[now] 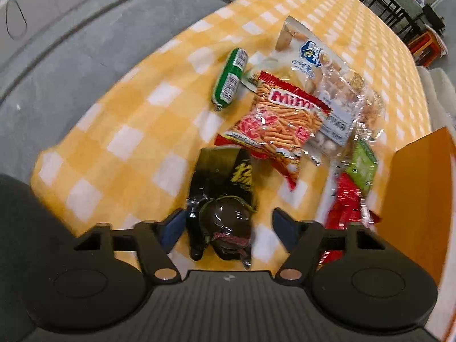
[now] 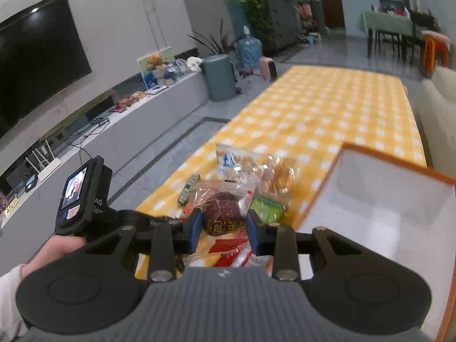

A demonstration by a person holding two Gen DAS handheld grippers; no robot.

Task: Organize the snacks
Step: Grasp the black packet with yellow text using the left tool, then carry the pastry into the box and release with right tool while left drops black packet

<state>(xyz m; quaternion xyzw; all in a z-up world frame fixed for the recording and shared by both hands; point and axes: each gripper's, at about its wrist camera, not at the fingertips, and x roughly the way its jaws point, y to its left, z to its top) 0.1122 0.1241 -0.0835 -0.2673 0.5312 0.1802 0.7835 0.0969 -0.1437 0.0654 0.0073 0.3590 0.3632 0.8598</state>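
Snack packets lie piled on a yellow checked tablecloth (image 1: pixel 128 119). In the left wrist view my left gripper (image 1: pixel 228 228) is open, its jaws on either side of a black packet with a dark round snack (image 1: pixel 225 213). Beyond it lie a red Mimi sticks bag (image 1: pixel 279 122), a green roll (image 1: pixel 230 77), a clear white-ball bag (image 1: pixel 322 74), a green packet (image 1: pixel 362 165) and a red packet (image 1: pixel 344 205). In the right wrist view my right gripper (image 2: pixel 225 230) is shut on a clear packet holding a dark brown round cake (image 2: pixel 222 211), held above the pile.
An orange-edged box with a white inside (image 2: pixel 384 199) stands at the right of the pile; its orange wall shows in the left wrist view (image 1: pixel 419 193). The table's left edge drops to grey floor (image 1: pixel 71 57). My left gripper's body and hand (image 2: pixel 82 196) sit at the left.
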